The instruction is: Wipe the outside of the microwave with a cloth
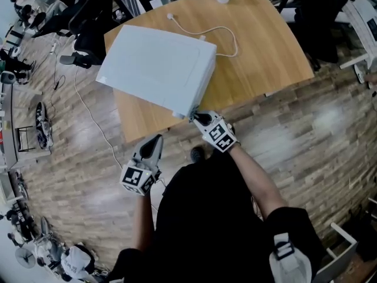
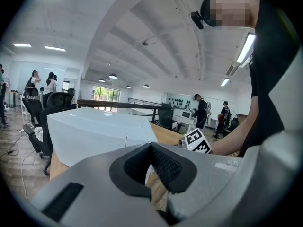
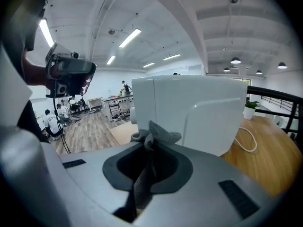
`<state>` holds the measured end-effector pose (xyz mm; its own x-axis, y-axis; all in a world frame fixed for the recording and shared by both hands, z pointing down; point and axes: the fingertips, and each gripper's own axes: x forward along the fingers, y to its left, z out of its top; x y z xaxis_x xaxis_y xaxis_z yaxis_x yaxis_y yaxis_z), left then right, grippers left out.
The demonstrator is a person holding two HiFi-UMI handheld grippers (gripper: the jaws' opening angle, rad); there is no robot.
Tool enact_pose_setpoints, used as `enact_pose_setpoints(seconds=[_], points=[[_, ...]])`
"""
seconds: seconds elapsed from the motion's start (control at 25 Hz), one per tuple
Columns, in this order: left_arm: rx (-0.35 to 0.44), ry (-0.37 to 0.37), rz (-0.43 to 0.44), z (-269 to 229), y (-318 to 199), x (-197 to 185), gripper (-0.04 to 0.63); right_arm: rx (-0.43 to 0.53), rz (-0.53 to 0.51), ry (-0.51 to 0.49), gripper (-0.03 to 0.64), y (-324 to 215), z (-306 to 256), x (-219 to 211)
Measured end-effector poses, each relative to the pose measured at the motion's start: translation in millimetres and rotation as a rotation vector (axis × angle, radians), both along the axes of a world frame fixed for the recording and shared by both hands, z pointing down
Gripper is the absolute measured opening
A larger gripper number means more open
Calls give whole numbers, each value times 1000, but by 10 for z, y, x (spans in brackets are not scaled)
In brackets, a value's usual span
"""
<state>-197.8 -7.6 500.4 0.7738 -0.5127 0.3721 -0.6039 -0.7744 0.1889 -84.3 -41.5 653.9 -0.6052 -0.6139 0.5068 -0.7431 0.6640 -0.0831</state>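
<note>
My right fingers (image 3: 177, 169) clamped on cloth (image 3: 154, 137) at microwave (image 1: 156, 66) corner | left fingers (image 2: 168, 167) closed, empty | risk: hard push slides microwave off desk (image 1: 265, 52)

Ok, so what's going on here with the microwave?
A person is working with two hand-held grippers on a white microwave that sits on a wooden table. The right gripper is shut on a grey cloth and holds it at the microwave's near corner. The left gripper hangs short of the table, jaws together with nothing in them, clear of the microwave.
</note>
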Motion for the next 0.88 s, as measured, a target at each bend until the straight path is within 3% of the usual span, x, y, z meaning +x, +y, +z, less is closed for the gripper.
enact_pose_setpoints(seconds=[0.48, 0.88], points=[[-14, -35, 55, 103, 145, -184, 0, -35, 81, 50, 21, -144, 335, 157], [-15, -46, -15, 67, 78, 74, 0, -85, 35, 53, 21, -340, 525, 349]])
